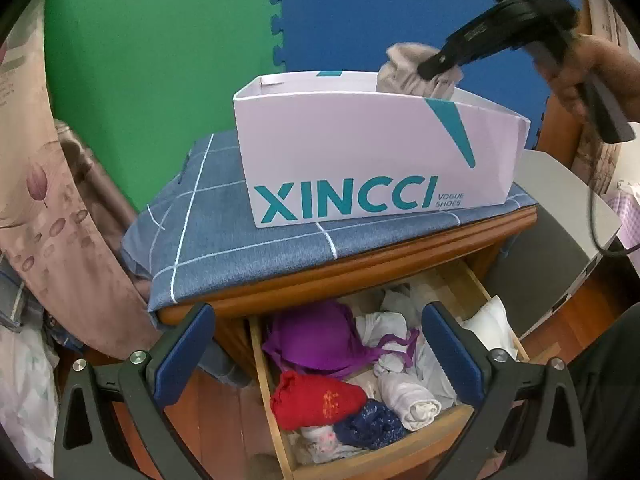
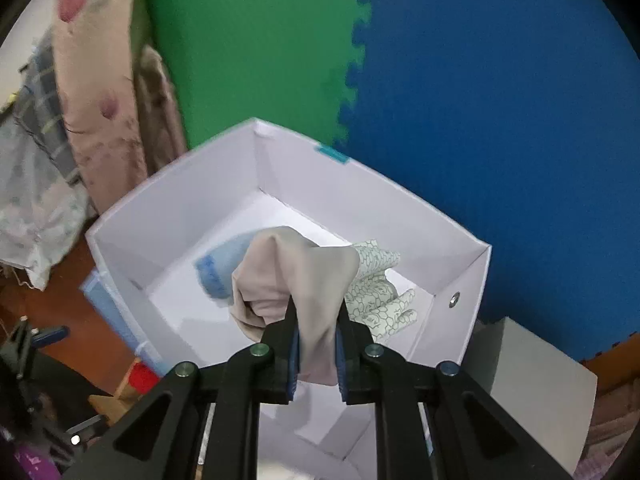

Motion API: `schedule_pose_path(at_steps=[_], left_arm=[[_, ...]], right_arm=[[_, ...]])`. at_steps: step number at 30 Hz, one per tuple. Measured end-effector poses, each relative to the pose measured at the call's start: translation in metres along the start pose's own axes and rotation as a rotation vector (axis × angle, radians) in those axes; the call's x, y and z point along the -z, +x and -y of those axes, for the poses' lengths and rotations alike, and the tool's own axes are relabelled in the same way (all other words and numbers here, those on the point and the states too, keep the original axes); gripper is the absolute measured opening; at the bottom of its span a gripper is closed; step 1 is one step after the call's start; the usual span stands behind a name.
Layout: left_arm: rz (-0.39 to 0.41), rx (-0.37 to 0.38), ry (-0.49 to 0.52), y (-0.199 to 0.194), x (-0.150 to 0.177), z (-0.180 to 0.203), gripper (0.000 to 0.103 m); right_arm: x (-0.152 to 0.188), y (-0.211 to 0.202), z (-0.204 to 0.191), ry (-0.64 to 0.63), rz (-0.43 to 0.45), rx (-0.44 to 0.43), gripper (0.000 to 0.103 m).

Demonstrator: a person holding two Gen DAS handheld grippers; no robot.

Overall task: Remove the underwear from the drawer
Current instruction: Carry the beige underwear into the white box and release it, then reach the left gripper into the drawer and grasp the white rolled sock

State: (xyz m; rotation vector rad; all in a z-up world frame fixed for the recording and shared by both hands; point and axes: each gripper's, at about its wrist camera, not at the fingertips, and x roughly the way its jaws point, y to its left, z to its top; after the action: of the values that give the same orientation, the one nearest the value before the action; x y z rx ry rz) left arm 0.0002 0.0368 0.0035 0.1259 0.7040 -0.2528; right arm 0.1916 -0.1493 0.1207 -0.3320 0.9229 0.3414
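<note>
The wooden drawer [image 1: 424, 446] is pulled open below the dresser top and holds several rolled garments: a purple bra [image 1: 320, 338], a red piece [image 1: 316, 400], a navy piece [image 1: 370, 424] and white pieces [image 1: 412, 400]. My left gripper [image 1: 316, 344] is open above the drawer and holds nothing. My right gripper [image 2: 317, 312] is shut on beige underwear [image 2: 296, 276] and holds it over the open white XINCCI shoe box [image 2: 460, 276]; it also shows in the left wrist view [image 1: 434, 66]. Inside the box lie a light blue piece [image 2: 220, 268] and a patterned white piece [image 2: 376, 292].
The box [image 1: 360, 148] stands on a blue checked cloth [image 1: 224, 236] covering the dresser top. A floral curtain [image 1: 48, 208] hangs at the left. A grey-white cabinet [image 1: 560, 220] stands at the right. Green and blue foam mats [image 1: 180, 40] line the wall.
</note>
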Motion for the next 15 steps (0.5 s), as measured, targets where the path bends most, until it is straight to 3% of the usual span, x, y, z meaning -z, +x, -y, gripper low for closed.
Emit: schedule_pose_path(at_steps=[9,13,15], left_arm=[[-0.032,-0.003,0.008,0.007,0.002,0.000,0.103],[-0.041,-0.002,0.007,0.009,0.002,-0.001,0.103],[-0.045,-0.001,0.005,0.010,0.002,-0.002,0.103]], right_arm=[[-0.014,0.045,-0.011,0.020,-0.098,0.026,0.017],[-0.014,0.042,-0.010,0.055,-0.065,0.044,0.019],[-0.018,0.042,-0.012,0.067,-0.023,0.052,0.027]])
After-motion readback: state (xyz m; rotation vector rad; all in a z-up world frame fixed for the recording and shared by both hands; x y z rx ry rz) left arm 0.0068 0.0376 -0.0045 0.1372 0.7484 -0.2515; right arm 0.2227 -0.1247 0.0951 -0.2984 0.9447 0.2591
